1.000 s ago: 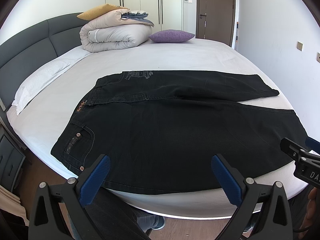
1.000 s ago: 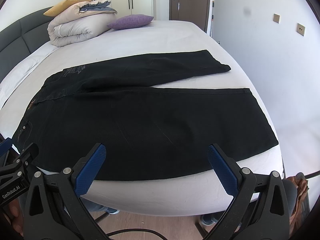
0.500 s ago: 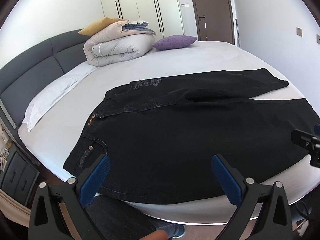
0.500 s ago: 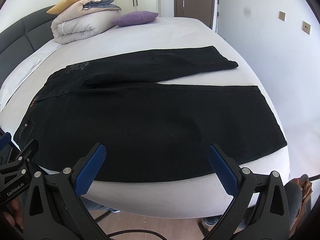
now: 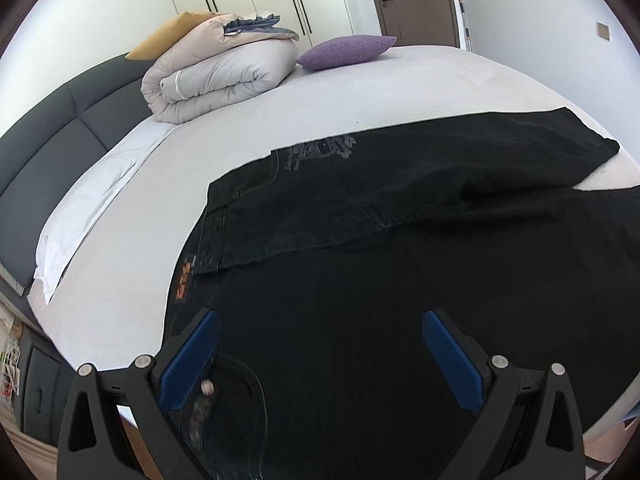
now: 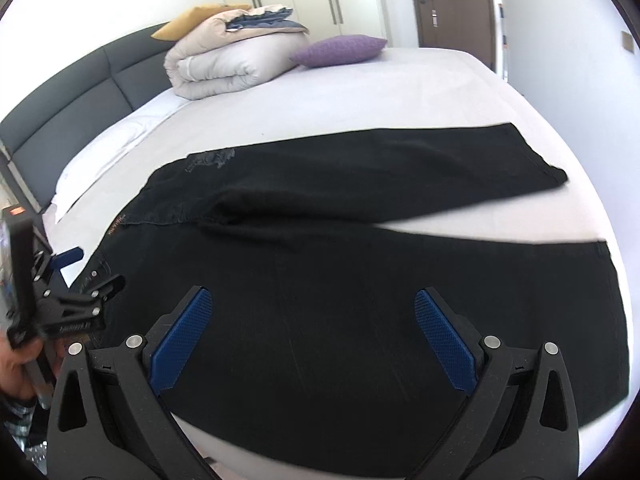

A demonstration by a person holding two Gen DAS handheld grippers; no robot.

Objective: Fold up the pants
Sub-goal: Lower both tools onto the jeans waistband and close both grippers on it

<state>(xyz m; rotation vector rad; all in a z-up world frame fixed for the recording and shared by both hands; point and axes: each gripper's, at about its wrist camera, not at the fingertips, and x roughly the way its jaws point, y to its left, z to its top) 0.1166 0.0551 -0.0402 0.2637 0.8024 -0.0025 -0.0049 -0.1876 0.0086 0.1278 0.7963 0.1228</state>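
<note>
Black pants (image 5: 400, 272) lie flat on the white bed (image 5: 380, 92), waist to the left, legs spread apart to the right; they also show in the right wrist view (image 6: 360, 264). My left gripper (image 5: 320, 344) is open and empty, just above the waist corner by the front pocket. Its fingertips also show at the left of the right wrist view (image 6: 94, 276). My right gripper (image 6: 314, 324) is open and empty above the middle of the near leg.
A rolled duvet (image 5: 216, 76), a mustard pillow (image 5: 168, 38) and a purple cushion (image 5: 346, 50) lie at the bed's far side. A dark padded headboard (image 5: 52, 152) runs along the left. Wardrobes and a brown door (image 5: 412, 0) stand behind.
Both grippers have moved forward and down over the pants. The left one went toward the waist corner; the right one toward the near leg. Both stayed open.
</note>
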